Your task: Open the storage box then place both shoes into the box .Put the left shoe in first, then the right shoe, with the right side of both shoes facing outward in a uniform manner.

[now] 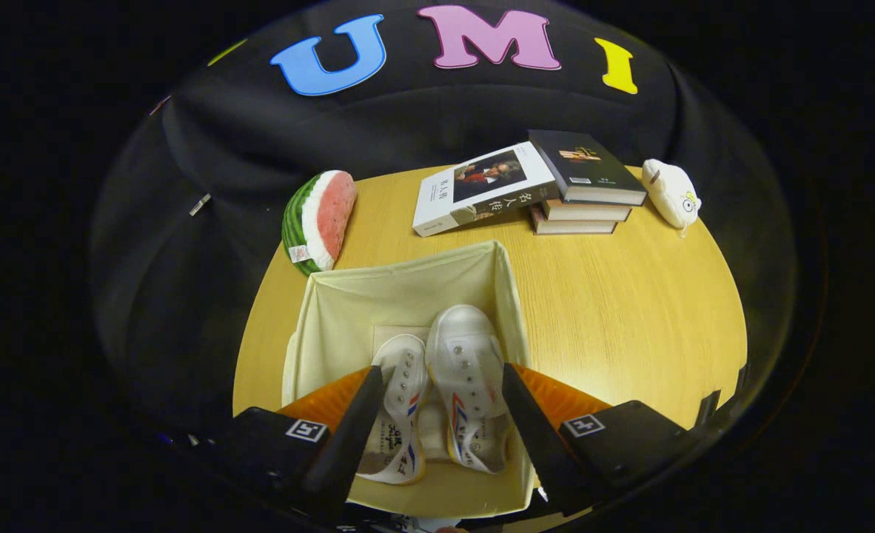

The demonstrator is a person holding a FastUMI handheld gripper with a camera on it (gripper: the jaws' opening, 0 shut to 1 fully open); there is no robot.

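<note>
Gripper view: the gripper (437, 403) hangs over the open cream fabric storage box (408, 285) on the round wooden table (615, 311), fingers spread wide, holding nothing. Both white canvas shoes lie inside, toes pointing far: the left-hand shoe (399, 414) and the right-hand shoe (471, 385), side by side between the fingers. The risk now, I'd say: a finger dipping low could snag a shoe or the soft box wall and spoil the tidy facing.
</note>
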